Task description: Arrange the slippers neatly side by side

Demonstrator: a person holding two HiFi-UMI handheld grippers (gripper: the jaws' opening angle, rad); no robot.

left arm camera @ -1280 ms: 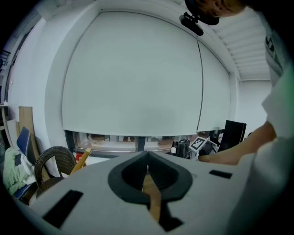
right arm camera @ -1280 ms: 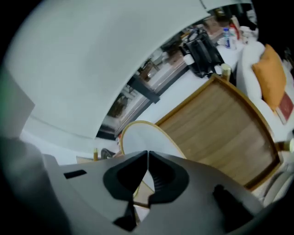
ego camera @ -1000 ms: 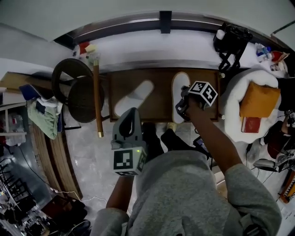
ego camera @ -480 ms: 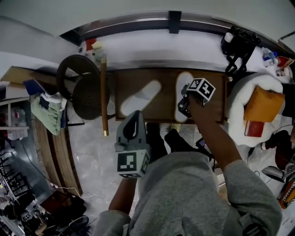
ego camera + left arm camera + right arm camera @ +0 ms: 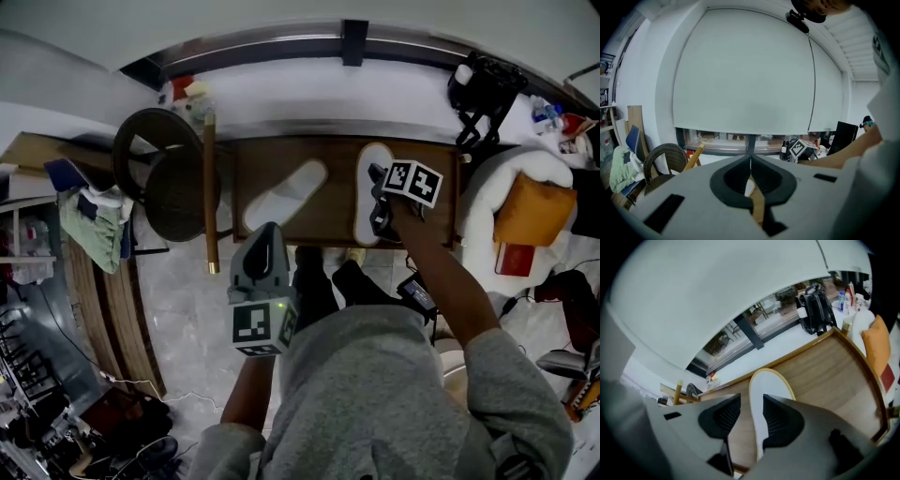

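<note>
The wooden counter (image 5: 337, 187) fills the upper middle of the head view and carries both white slippers. The straight slipper (image 5: 368, 187) stands right of centre with its long axis running up and down the frame. The slanted slipper (image 5: 286, 195) lies left of centre, well apart from it, its toe leaning toward the upper right. The pair is therefore not yet side by side. By my reading the step in hand is the release of the first slipper, with the second untouched. The right hand-held gripper (image 5: 380, 202) sits at the straight slipper's lower right edge. Its jaws have just been opening, and its own view shows them standing apart (image 5: 751, 397) with the rim of that slipper (image 5: 768, 385) in the gap and neither pad pressing on it. The left hand-held gripper (image 5: 267, 232) hangs lower in the frame, below the slanted slipper, and its jaws are closed together (image 5: 750, 160) on nothing. The next move calls for the right one to draw clear without nudging the slipper it has let go. One gripper must then take the slanted slipper, the left one parting its jaws first if it is chosen. That slipper wants turning until it runs parallel to its mate, then setting down just beside it with toes level.
</note>
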